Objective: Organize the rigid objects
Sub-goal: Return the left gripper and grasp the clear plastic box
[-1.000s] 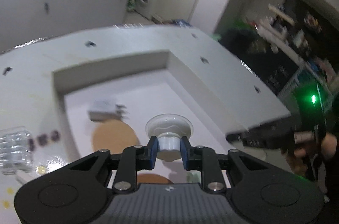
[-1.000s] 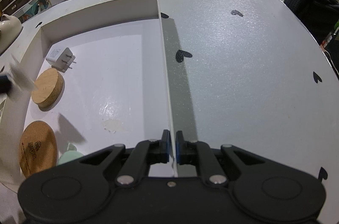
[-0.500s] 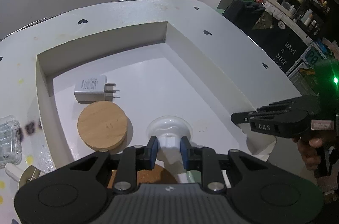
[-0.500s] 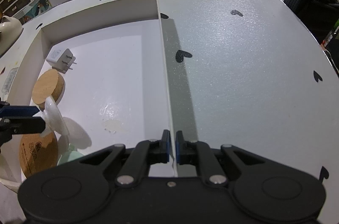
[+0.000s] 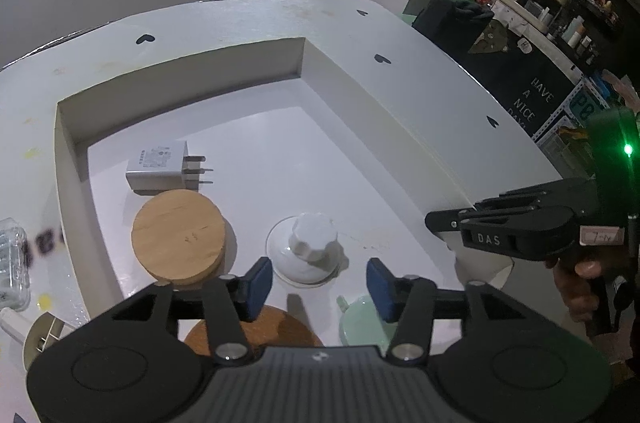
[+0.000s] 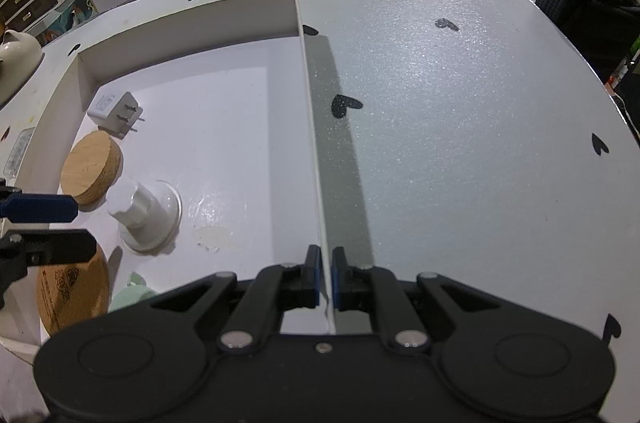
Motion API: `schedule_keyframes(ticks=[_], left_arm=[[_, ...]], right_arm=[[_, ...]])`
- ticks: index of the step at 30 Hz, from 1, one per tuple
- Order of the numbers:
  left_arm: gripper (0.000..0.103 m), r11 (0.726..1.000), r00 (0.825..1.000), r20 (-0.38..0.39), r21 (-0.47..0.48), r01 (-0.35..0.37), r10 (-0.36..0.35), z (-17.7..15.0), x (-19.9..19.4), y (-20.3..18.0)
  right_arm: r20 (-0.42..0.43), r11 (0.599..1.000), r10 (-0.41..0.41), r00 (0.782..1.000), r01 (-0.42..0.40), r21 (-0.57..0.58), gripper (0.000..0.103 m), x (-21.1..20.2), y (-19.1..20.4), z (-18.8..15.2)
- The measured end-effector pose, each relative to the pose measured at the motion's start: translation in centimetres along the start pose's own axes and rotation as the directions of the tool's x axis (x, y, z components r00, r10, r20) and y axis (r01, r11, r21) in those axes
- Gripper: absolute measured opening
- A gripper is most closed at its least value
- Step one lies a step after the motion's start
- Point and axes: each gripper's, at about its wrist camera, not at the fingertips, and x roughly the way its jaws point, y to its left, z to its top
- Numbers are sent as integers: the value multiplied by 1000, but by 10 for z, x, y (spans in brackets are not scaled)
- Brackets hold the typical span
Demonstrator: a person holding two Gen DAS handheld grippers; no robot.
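Note:
A white knobbed lid (image 5: 306, 249) stands on the floor of the shallow white box (image 5: 180, 63), just ahead of my left gripper (image 5: 318, 283), which is open and empty above it. The lid also shows in the right wrist view (image 6: 142, 211). My right gripper (image 6: 325, 281) is shut on the box's right wall (image 6: 316, 159) at its near end. In the box lie a white wall charger (image 5: 160, 165), a round wooden disc (image 5: 178, 235), a cork coaster (image 5: 256, 327) and a pale green lid (image 5: 362, 323).
The box sits on a white table with black heart marks (image 6: 460, 123). A clear plastic case (image 5: 12, 267) and a small tape roll (image 5: 40, 339) lie left of the box. A cream teapot (image 6: 16, 53) stands at the far left. A dark chair (image 6: 588, 23) is beyond the table.
My left gripper lowered the white lid onto the box floor, opened and let it go. The right gripper has stayed shut on the box wall.

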Motion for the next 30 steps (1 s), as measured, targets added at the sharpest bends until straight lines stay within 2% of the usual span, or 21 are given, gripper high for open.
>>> schedule_keyframes(ticks=[7,13,21,25,30], left_arm=[[87,999,1000,11,39,-6,6,-2,-5,-8],[101,998,999,28,65,-22,20,-5,-13,-11],[103,997,995,97,65,-43,37,-5,-39,-5],[103,996,984,156,20,-87,82,-2,-58,11],[103,984,964,202,-68,-163,173,-2,-78,43]], right_arm=[[1,1000,0,1000,0,0,8,0,0,0],[1,1000,0,1000,0,-1,8,0,0,0],[1,1000,0,1000,0,-1,8,0,0,0],[1,1000,0,1000,0,-1,8,0,0,0],[1,1000,0,1000,0,-2,8,0,0,0]])
